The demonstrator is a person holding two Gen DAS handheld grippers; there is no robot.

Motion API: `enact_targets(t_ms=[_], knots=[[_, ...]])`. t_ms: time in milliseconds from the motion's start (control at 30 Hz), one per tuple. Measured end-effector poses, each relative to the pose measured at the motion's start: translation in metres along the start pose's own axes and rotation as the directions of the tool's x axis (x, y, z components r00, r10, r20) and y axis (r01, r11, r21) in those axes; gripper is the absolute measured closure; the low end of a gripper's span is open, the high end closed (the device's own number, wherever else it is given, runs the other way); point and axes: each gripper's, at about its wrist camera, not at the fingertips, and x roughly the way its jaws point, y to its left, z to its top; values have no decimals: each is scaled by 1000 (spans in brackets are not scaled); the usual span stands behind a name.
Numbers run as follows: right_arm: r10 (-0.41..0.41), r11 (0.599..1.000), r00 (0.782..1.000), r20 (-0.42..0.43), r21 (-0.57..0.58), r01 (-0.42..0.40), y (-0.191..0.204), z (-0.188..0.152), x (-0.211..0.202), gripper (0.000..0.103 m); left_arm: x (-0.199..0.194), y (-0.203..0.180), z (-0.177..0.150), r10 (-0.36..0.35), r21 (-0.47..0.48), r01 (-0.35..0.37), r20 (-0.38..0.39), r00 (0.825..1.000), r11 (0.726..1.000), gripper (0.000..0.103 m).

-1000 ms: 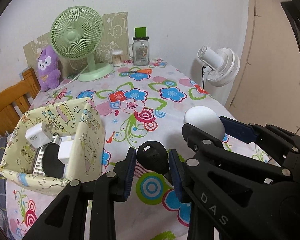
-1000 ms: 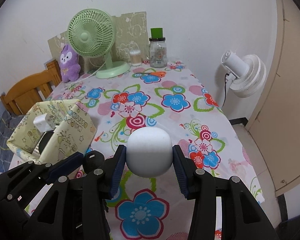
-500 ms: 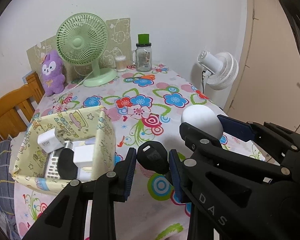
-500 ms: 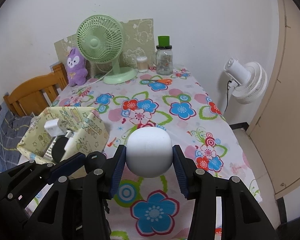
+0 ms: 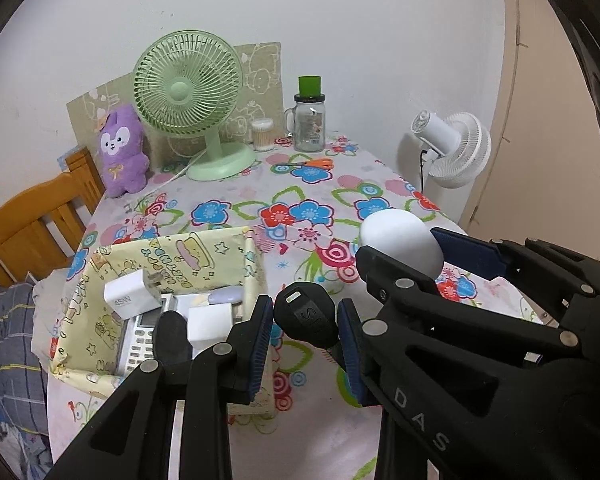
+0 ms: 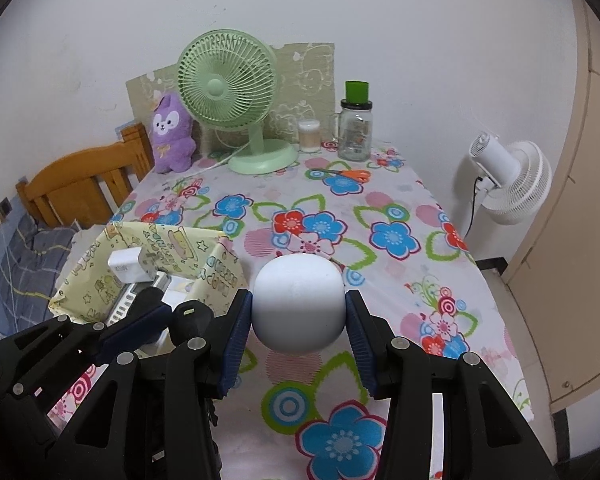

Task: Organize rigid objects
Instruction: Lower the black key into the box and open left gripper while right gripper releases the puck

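My left gripper (image 5: 305,320) is shut on a small black rounded object (image 5: 306,319), held above the floral tablecloth just right of the yellow patterned box (image 5: 204,248). My right gripper (image 6: 299,316) is shut on a white rounded object (image 6: 299,303), which also shows at the right of the left wrist view as the white object (image 5: 400,240). The box holds a white charger (image 5: 128,294), a calculator (image 5: 138,340), a white cube (image 5: 209,320) and a dark item. In the right wrist view the left gripper (image 6: 180,316) sits low left, over the box (image 6: 216,272).
At the table's far end stand a green desk fan (image 6: 228,92), a purple plush toy (image 6: 171,136), a glass jar with a green lid (image 6: 355,124), a small cotton-swab tub (image 6: 309,135) and orange scissors (image 6: 352,174). A wooden chair (image 6: 80,184) is at left, a white floor fan (image 6: 508,176) at right.
Both grippers have risen and pulled back from the table with their objects still held. More of the box's inside now shows, and the box sits nearer the left gripper in the views.
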Motion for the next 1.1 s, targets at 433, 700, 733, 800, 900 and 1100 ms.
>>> enact_targets(t_ms=[433,700,733,800,900,1100], knots=[[20,1000,999,-31,-11,-20,29,13,29,53,18,38,5,7,-19,-7,-33,999,1000,69],[42,999,998,-57,-20,-43,48,21,51,53,29,61,6,14,-43,-16,-54,998,999,69],[44,999,997,-60,-22,-45,50,21,54,53,30,63,5,13,-48,-16,-57,998,999,69],[48,998,997,-66,-29,-50,55,22,58,53,32,68,4,12,-55,-16,-61,998,998,69],[49,998,996,-75,-44,-52,62,23,65,53,38,76,2,5,-67,-10,-71,997,998,69],[52,997,994,-92,-60,-58,72,22,76,53,48,89,-4,-2,-89,-7,-101,995,996,69]])
